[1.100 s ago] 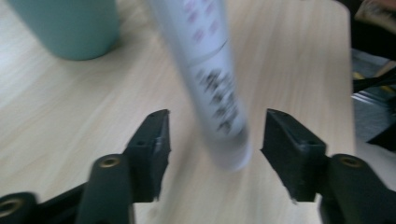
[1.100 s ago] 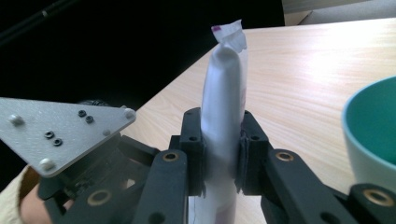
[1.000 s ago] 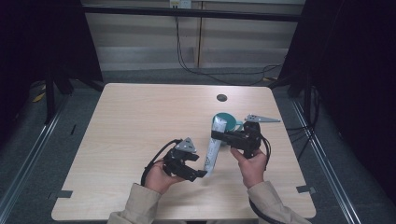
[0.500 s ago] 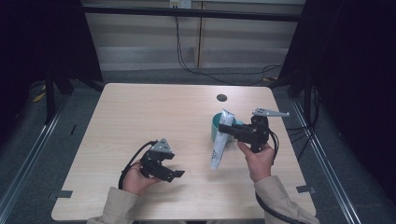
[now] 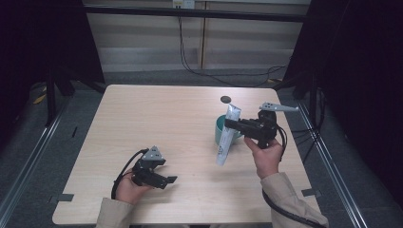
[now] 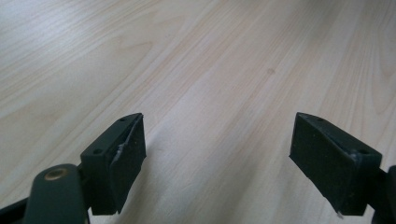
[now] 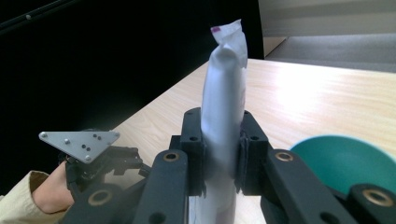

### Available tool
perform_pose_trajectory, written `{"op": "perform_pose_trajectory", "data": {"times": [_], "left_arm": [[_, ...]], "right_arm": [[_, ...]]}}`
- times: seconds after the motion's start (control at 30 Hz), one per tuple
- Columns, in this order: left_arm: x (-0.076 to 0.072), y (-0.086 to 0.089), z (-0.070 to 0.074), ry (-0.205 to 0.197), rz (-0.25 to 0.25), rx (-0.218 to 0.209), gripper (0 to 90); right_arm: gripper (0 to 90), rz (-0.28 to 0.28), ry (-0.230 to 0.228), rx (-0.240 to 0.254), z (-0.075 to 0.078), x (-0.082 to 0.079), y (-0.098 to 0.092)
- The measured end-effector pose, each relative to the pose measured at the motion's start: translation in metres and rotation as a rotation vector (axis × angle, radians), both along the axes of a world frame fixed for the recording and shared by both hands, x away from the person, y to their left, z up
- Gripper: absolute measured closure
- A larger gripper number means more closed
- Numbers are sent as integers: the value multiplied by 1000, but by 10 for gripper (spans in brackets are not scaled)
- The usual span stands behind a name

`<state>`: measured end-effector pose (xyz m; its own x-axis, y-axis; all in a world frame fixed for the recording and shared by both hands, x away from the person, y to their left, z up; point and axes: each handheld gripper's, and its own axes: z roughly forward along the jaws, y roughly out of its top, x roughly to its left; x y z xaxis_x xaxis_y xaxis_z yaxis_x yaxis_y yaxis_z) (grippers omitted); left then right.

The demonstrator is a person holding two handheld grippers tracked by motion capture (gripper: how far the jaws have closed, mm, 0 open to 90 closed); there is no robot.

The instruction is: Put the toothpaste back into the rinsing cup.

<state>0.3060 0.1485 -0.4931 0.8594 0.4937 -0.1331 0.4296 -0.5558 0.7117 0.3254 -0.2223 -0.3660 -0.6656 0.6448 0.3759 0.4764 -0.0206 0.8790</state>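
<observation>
The pale wooden surface carries a teal bowl near its right edge. Over that bowl the right hand-held gripper is clamped on a white tube, holding it clear of the wood. Near the front edge, the left hand-held gripper has just been opening; nothing sits between its wide jaws.

Bare table lies open leftward; the teal bowl blocks the right.
</observation>
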Motion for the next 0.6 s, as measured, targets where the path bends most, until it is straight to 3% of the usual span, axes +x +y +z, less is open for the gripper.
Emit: {"op": "perform_pose_trajectory", "data": {"times": [0.4,0.6], "left_arm": [[-2,8,-12,-23,36,6,169],[-4,9,-14,-50,27,10,162]], "right_arm": [[765,-21,-36,-22,15,4,-3],[765,-31,-52,-24,21,6,-5]]}}
